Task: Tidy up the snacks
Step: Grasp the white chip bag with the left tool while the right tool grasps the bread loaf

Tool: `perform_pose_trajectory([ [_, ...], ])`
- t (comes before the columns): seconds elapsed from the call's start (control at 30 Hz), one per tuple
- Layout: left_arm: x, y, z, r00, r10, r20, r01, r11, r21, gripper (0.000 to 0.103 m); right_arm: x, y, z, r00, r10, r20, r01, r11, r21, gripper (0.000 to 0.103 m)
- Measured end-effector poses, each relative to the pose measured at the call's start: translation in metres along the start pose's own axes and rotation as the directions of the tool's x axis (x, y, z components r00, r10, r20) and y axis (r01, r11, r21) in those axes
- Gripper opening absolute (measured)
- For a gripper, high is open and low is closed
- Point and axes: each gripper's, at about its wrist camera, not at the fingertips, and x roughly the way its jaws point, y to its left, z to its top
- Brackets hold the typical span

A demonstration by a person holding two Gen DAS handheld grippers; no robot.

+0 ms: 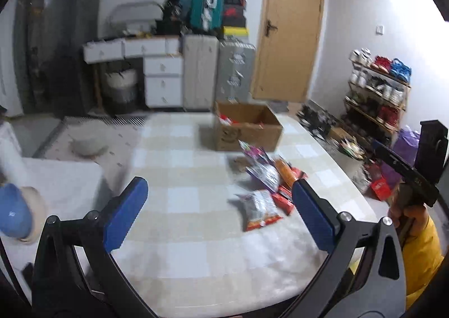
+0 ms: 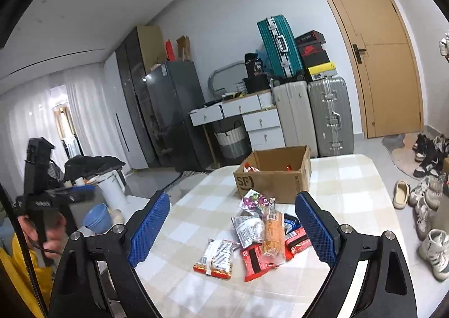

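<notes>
Several snack packets (image 2: 261, 236) lie in a loose pile on the checked tablecloth (image 2: 350, 191); the pile also shows in the left wrist view (image 1: 266, 186). A brown cardboard box (image 2: 273, 177) with some red packets inside stands behind the pile; it also shows in the left wrist view (image 1: 247, 128). My left gripper (image 1: 220, 214) is open and empty, above the table, left of the pile. My right gripper (image 2: 233, 226) is open and empty, held above the near side of the pile.
A blue bowl (image 2: 96, 218) and a white kettle (image 2: 112, 187) stand on a side surface left of the table. Suitcases (image 2: 329, 115), a drawer unit and a door are behind. Shoes (image 2: 426, 205) lie on the floor at right.
</notes>
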Motion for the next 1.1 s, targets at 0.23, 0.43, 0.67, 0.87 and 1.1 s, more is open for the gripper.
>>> perform_pose_trajectory([
  [0.23, 0.052, -0.047, -0.01, 0.994, 0.004, -0.11, 0.01, 0.992, 0.126, 0.102, 0.028, 0.001, -0.006, 0.997, -0.068, -0.047, 0.067, 0.997, -0.025, 0.097],
  [0.43, 0.177, -0.077, -0.055, 0.927, -0.041, -0.373, 0.072, 0.995, 0.069, 0.102, 0.056, -0.019, -0.021, 0.991, -0.077, -0.113, 0.083, 0.995, 0.049, 0.097],
  [0.67, 0.236, -0.083, -0.058, 0.903, -0.024, -0.429, 0.028, 1.0, 0.004, 0.102, 0.075, -0.037, -0.034, 0.986, -0.075, -0.149, 0.088, 0.993, 0.084, 0.097],
  [0.87, 0.276, -0.085, -0.063, 0.873, -0.038, -0.487, 0.015, 0.999, -0.051, 0.102, 0.099, -0.049, -0.037, 0.982, -0.063, -0.179, 0.084, 0.99, 0.111, 0.097],
  [1.1, 0.3, -0.081, -0.074, 0.857, -0.061, -0.511, 0.013, 0.995, -0.097, 0.098, 0.133, -0.062, -0.042, 0.969, -0.059, -0.24, 0.091, 0.988, 0.123, 0.097],
])
